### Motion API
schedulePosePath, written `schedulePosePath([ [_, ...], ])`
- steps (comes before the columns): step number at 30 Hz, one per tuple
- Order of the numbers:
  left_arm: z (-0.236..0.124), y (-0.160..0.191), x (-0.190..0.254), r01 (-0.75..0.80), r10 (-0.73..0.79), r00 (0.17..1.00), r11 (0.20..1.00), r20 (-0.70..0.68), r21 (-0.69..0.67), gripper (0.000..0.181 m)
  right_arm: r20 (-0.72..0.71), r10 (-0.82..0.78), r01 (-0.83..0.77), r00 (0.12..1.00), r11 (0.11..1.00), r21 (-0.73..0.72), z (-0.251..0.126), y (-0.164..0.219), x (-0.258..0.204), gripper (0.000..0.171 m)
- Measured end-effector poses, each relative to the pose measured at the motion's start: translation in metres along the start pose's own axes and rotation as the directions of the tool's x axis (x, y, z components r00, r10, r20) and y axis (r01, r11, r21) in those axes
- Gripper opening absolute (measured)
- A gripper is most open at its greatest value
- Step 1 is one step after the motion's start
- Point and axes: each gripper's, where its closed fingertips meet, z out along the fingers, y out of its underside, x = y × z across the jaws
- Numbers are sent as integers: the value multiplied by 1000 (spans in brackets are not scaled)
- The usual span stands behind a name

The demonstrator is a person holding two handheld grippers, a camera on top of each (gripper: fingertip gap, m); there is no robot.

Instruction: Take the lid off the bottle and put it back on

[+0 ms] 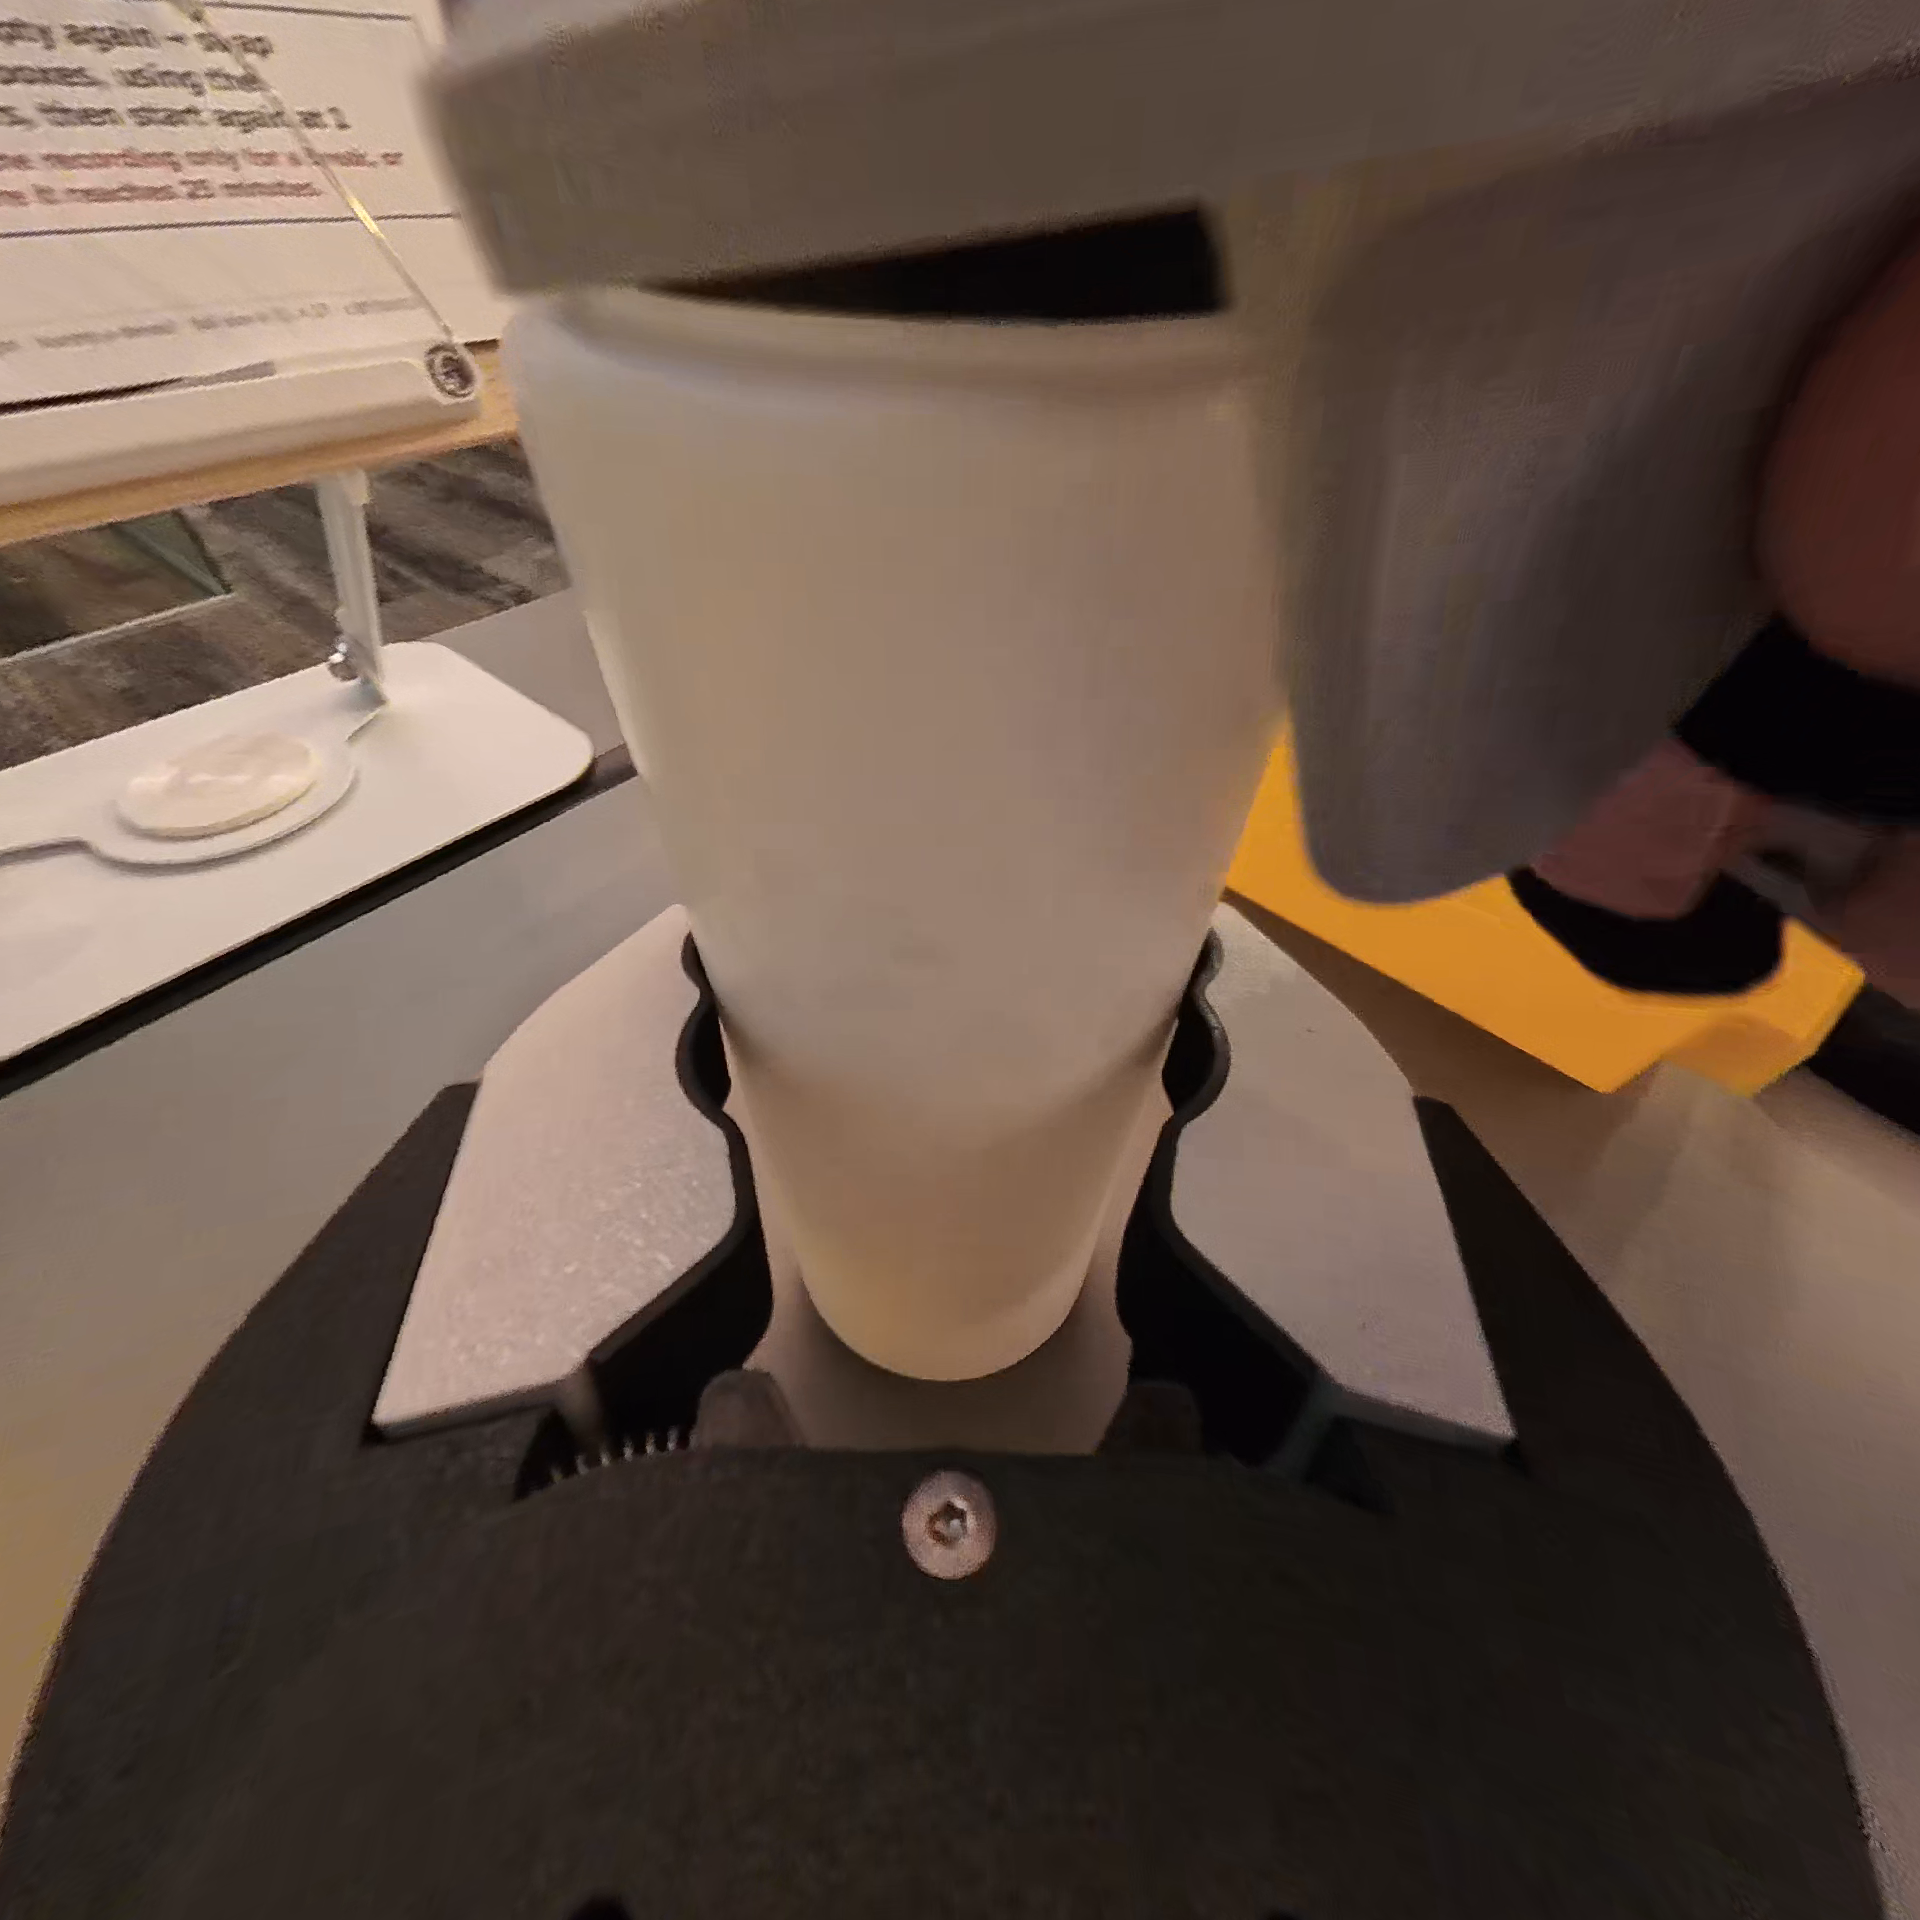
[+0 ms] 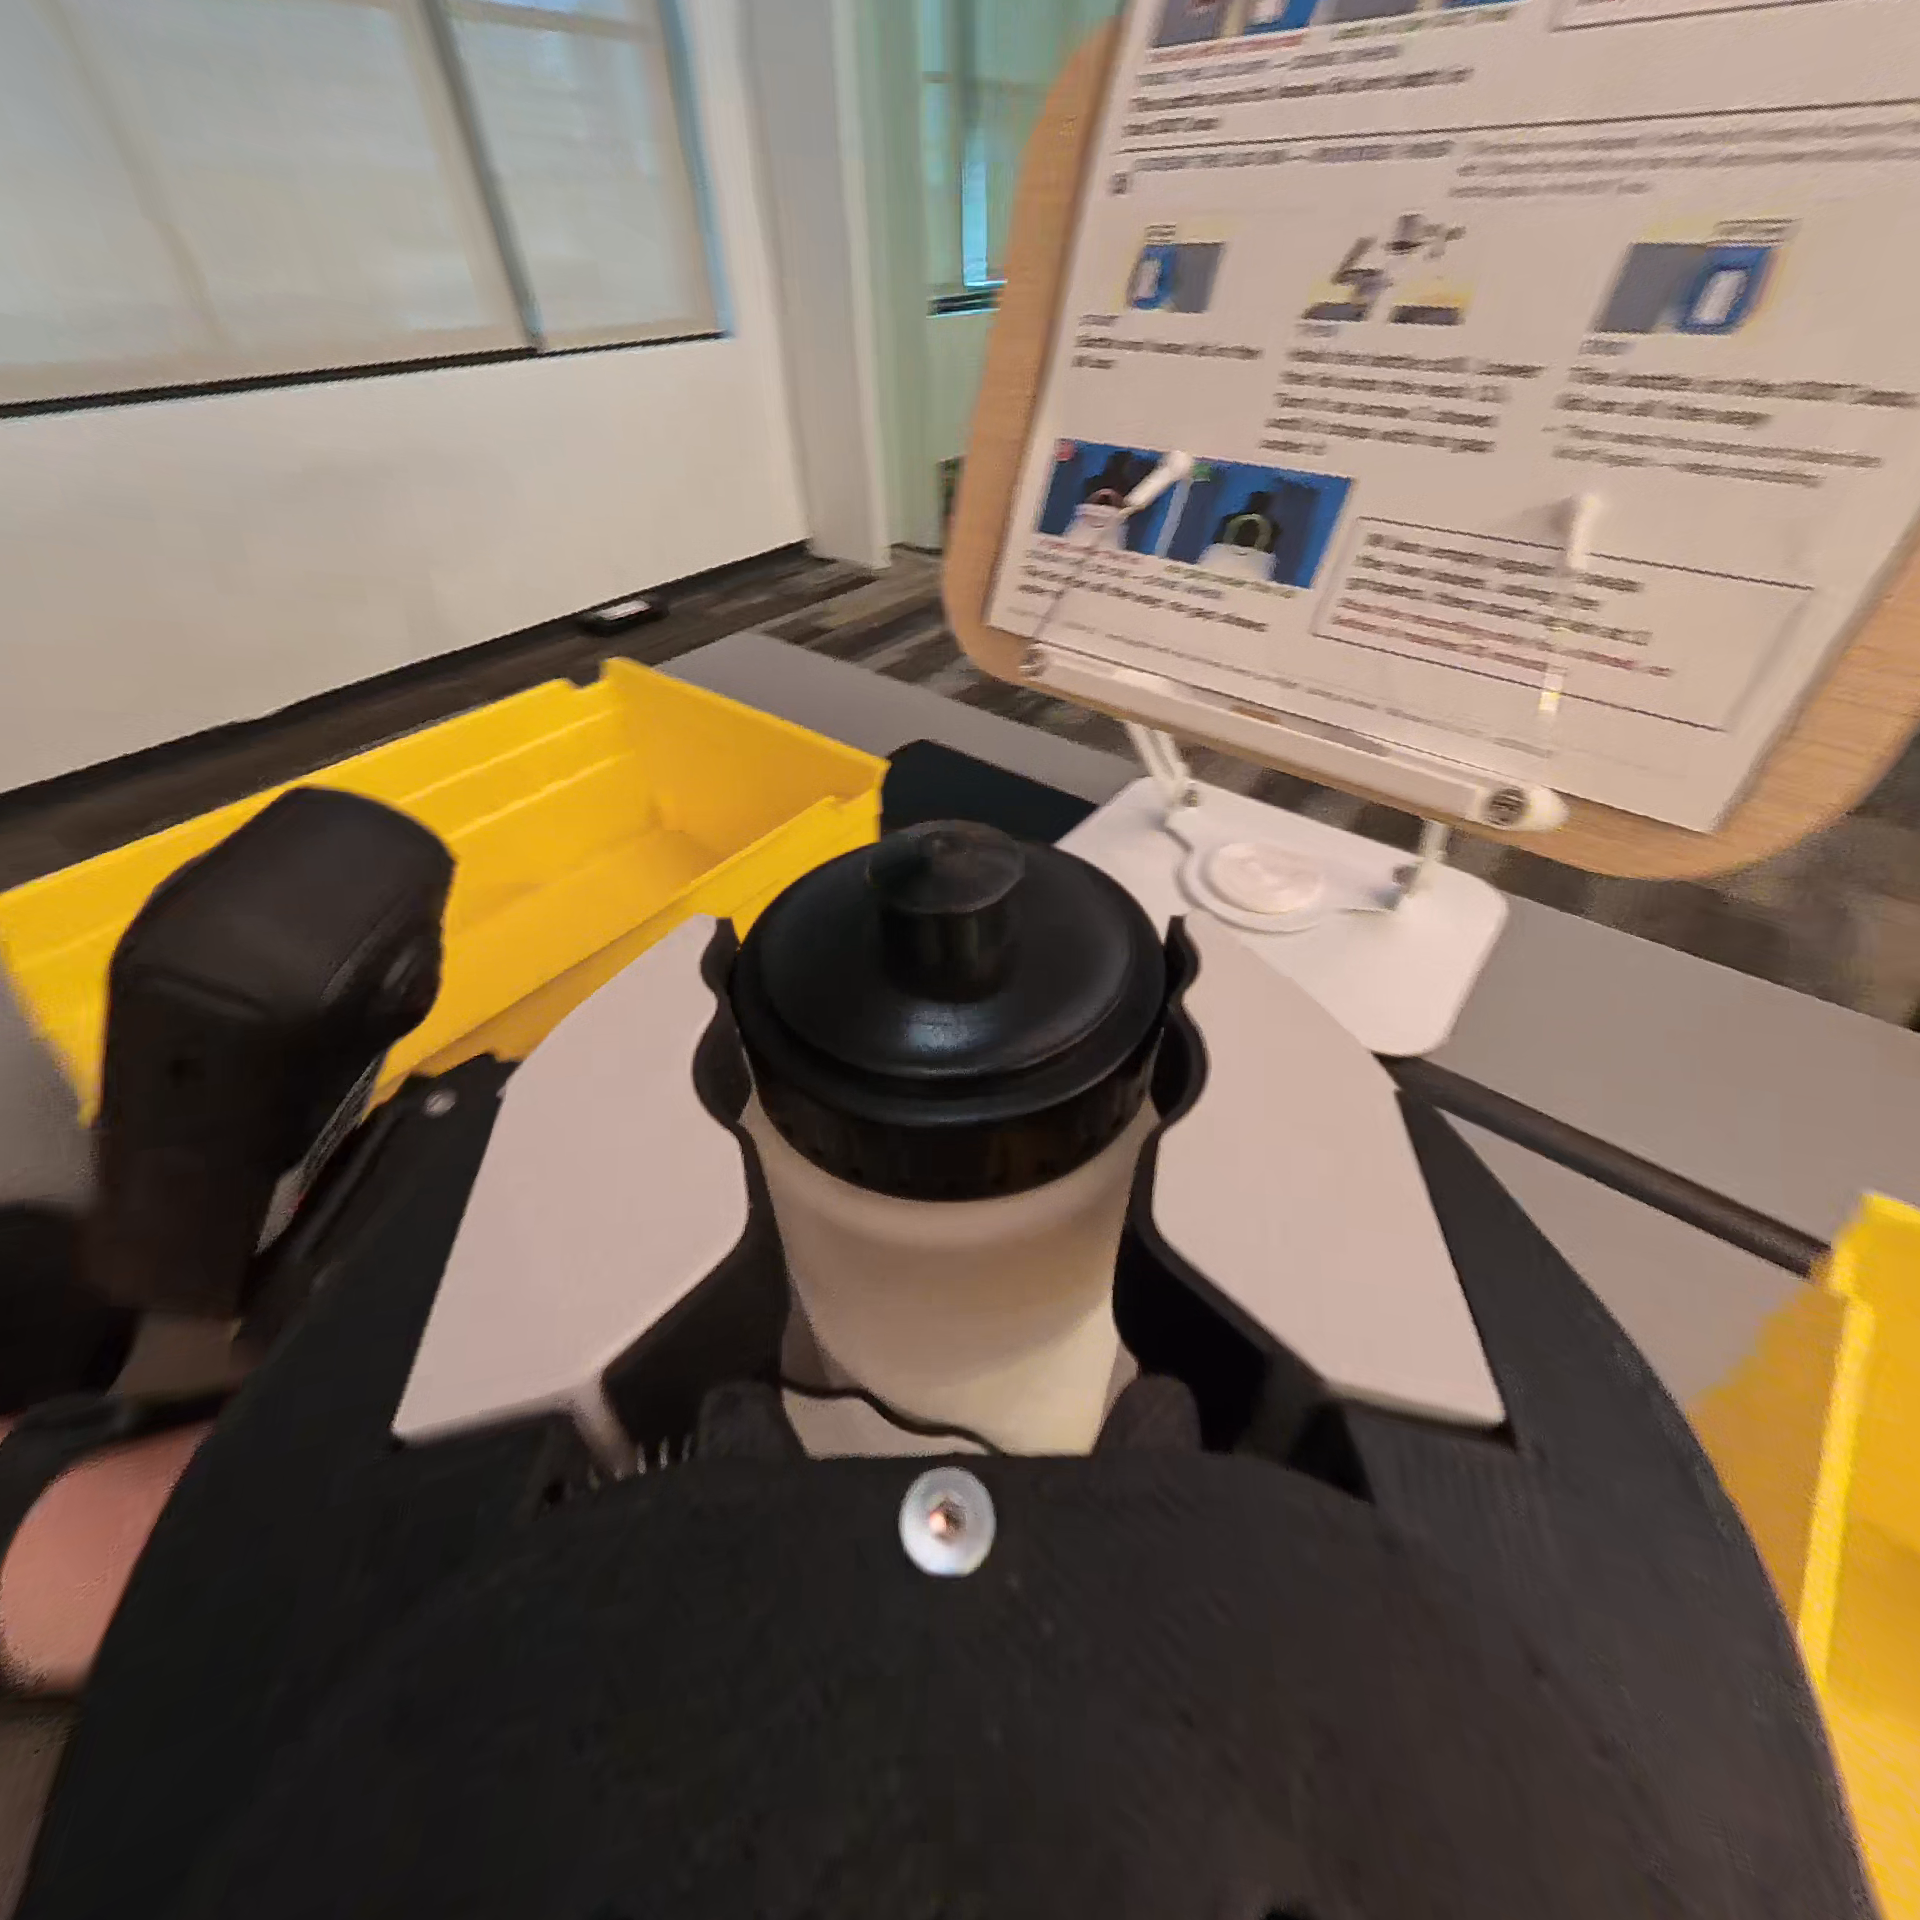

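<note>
Right wrist view: right claw (image 2: 951, 1049) around black lid (image 2: 945, 997), blurred instruction sheet (image 2: 1455, 395) behind

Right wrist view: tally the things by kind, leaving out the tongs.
yellow bins: 2
white bottle: 1
black lid: 1
sign board on stand: 1
Total: 5

Counted across both views
One white bottle (image 2: 940, 1278), one black lid (image 2: 945, 1029), two yellow bins (image 2: 582, 790) (image 2: 1860, 1455), one instruction board (image 2: 1455, 416), two claws (image 1: 945, 997) (image 2: 945, 997).
</note>
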Motion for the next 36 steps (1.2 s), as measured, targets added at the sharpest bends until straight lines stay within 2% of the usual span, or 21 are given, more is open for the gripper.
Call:
schedulePosePath([
  [3,-2,0,-3,11,-11,999,1000,36,-5,84,-164,9,-3,986,999,40,1,-2,0,78],
  [5,-3,0,-4,9,-9,1000,1000,18,4,84,-149,-5,11,989,999,35,3,-3,-1,78],
  [10,-1,0,2,-4,5,998,1000,-59,21,84,173,49,-49,984,999,-5,-6,-6,-9,84],
  [14,1,-1,14,-20,25,991,999,-135,35,84,316,79,-69,945,997,-43,-18,-5,-6,76],
  [19,1,-2,20,-44,50,985,998,-163,37,84,322,-62,79,945,996,-39,-26,-7,-8,74],
  [23,1,-1,21,-37,43,984,999,-175,35,84,332,-168,213,928,971,-104,-26,6,-10,87],
  [25,1,-1,20,-34,38,985,999,-170,30,84,288,-206,241,935,966,-93,-24,4,-4,76],
  [30,1,-2,18,-33,37,986,999,-161,26,84,335,-113,150,935,985,-84,-23,-2,-9,79],
  [31,1,-1,18,-35,38,987,999,-157,23,84,325,-114,148,939,985,-84,-23,-2,-6,75],
  [36,2,-1,11,-20,19,996,1000,-91,-1,84,257,-101,125,961,989,-80,-17,-3,-1,75],
])
